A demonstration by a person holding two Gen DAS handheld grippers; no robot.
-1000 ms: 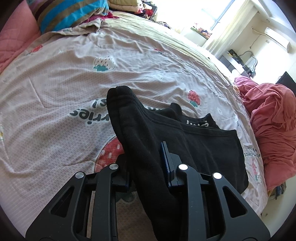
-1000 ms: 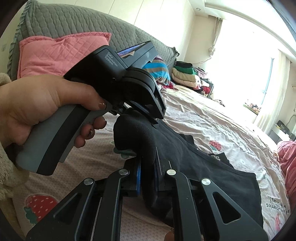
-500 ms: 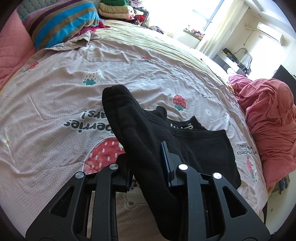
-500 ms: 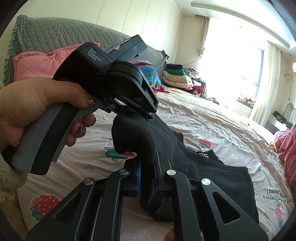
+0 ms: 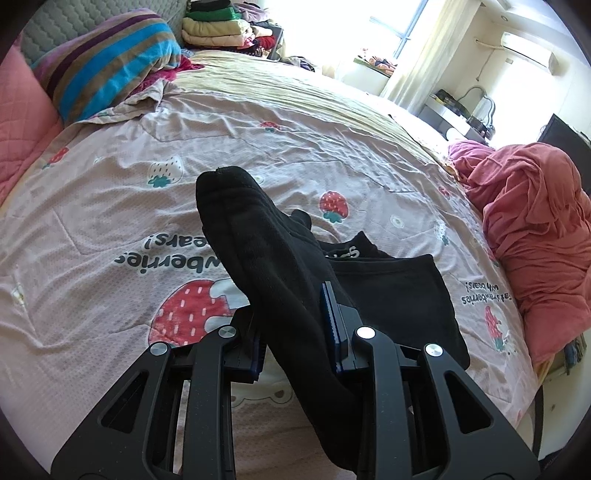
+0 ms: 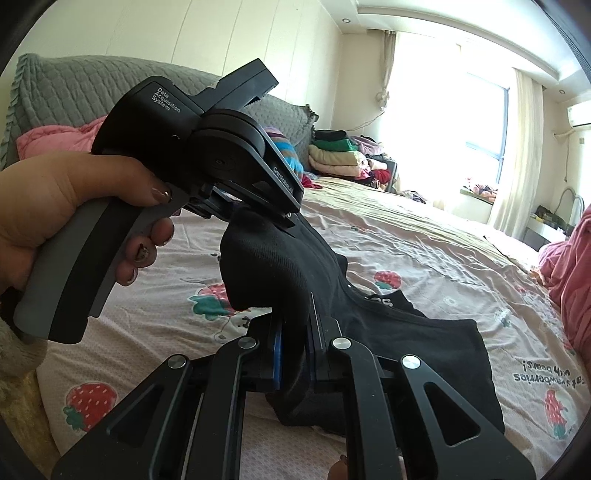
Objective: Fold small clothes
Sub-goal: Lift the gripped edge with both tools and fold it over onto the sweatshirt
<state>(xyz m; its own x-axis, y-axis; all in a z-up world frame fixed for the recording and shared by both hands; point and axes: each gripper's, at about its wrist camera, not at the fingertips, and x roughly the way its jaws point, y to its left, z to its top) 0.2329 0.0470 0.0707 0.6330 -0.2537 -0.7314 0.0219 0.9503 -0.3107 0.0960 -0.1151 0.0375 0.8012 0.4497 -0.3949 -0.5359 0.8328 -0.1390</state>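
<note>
A small black garment (image 5: 391, 295) lies on the strawberry-print bedsheet (image 5: 110, 221), with one edge lifted off the bed. My left gripper (image 5: 295, 325) is shut on the lifted black fabric (image 5: 258, 236), which runs up between its fingers. My right gripper (image 6: 295, 343) is shut on the same garment (image 6: 424, 343), bunched between its blue pads. In the right wrist view the left gripper's body (image 6: 207, 147), held in a hand (image 6: 55, 206), sits just above and left of the raised fold (image 6: 266, 258).
A red heap of cloth (image 5: 535, 236) lies at the bed's right edge. A striped blanket (image 5: 107, 62) and pink pillow (image 5: 18, 122) are at the head. Folded clothes (image 5: 218, 26) are stacked at the far end. A grey headboard (image 6: 66, 92) stands behind.
Both grippers have risen and tilted with the black garment still held, so more of the room shows. The garment's far part has stayed on the sheet.
</note>
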